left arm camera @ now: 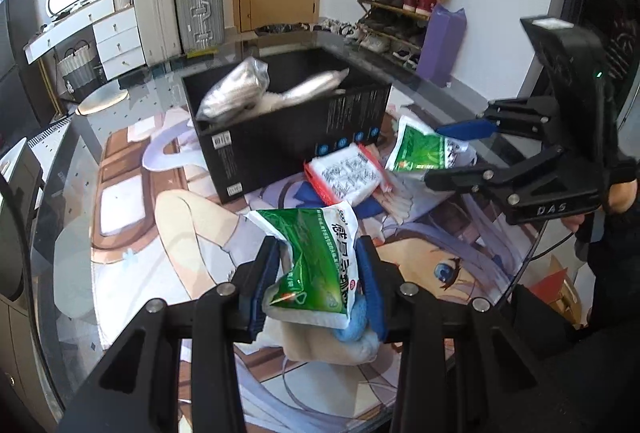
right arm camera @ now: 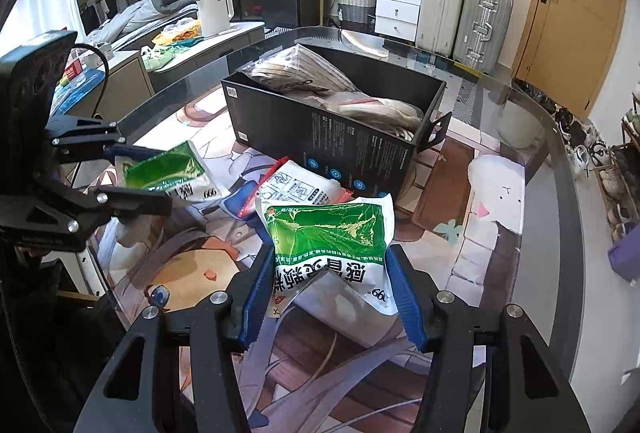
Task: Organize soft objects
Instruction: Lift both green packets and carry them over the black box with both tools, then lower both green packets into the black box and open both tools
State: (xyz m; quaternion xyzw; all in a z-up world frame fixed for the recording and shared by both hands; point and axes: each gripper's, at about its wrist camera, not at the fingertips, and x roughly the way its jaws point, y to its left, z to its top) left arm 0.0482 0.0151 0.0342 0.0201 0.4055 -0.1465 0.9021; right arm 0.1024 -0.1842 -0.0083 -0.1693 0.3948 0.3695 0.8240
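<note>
Left wrist view: the left gripper (left arm camera: 320,285) is clamped on a green packet (left arm camera: 316,261), held just above the printed mat (left arm camera: 168,225), with a black box (left arm camera: 288,125) of bagged items farther back. Right wrist view: the right gripper (right arm camera: 330,293) is squeezed onto its own green packet (right arm camera: 332,245), near a white packet (right arm camera: 304,189) lying beside the box.

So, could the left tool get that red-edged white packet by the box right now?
Probably not yet: the left tool is already shut on a green-and-white packet. The red-edged packet lies uncovered in front of the black box, so the way looks free once the tool is emptied.
</note>
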